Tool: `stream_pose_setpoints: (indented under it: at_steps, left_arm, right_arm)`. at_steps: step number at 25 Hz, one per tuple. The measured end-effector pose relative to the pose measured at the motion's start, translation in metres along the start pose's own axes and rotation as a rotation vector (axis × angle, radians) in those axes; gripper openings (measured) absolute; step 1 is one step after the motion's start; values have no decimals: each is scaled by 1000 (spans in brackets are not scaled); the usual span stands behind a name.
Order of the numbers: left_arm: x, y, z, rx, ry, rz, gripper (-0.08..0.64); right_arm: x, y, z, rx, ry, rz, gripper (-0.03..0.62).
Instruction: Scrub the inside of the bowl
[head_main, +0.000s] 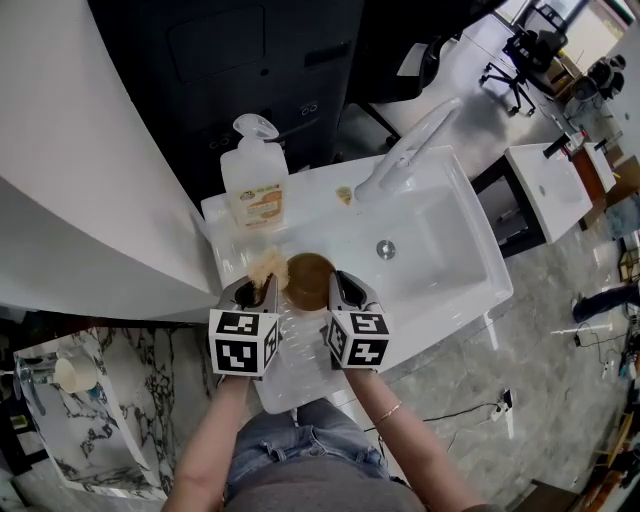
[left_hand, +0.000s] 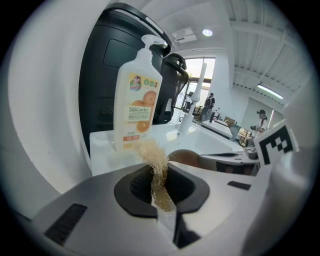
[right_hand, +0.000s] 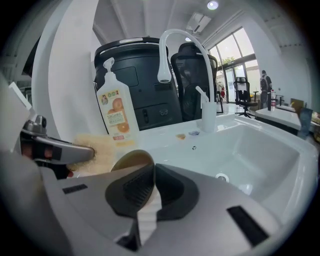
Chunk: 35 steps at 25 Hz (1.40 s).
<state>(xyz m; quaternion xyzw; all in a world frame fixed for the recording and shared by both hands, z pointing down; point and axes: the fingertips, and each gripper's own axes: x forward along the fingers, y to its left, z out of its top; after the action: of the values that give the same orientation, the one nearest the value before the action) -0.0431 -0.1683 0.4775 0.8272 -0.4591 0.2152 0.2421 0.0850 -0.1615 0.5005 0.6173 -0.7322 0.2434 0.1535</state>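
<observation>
One brown bowl (head_main: 308, 280) sat at the left end of the white sink (head_main: 470, 262), tipped on its side between the two grippers. The right gripper (head_main: 341, 289) had its jaws closed on the bowl's rim, the wall of the bowl caught between the pads. The left gripper (head_main: 256, 291) had its jaws shut on the one pale, fibrous scrubber (head_main: 266, 264), which stood up out of the jaws just beside the bowl's left edge; whether the two touched could not be made out.

Behind them stood one soap bottle (head_main: 255, 182) with orange fruit on its label, upright on the sink's back ledge. One white faucet (head_main: 404, 156) arched over the basin, and one round drain (head_main: 386, 249) lay in the basin floor.

Only the head view showed both forearms and both marker cubes. The left gripper view showed the scrubber's strands pinched deep between the pads, with the bowl's outer side to the right. The right gripper view showed the bowl's tan inside, and two small items on the ledge near the faucet's foot where the head view showed one small tan item (head_main: 344, 195).
</observation>
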Motion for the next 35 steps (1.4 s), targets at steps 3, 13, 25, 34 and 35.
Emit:
stream_pose_setpoints:
  at_steps: [3, 13, 25, 34, 35]
  left_arm:
    - [-1, 2, 8, -10, -32, 4, 40]
    - [5, -7, 16, -3, -59, -27, 40]
    - [19, 1, 22, -37, -74, -25, 41]
    - [26, 5, 22, -54, -62, -31, 40]
    - [26, 5, 21, -54, -60, -33, 40]
  right_arm:
    - [8, -1, -4, 4, 26, 7, 22]
    - [27, -5, -9, 43, 80, 34, 23]
    - [50, -18, -15, 106, 140, 40, 23]
    - [61, -17, -15, 131, 137, 69, 23]
    - [62, -16, -15, 131, 134, 72, 23]
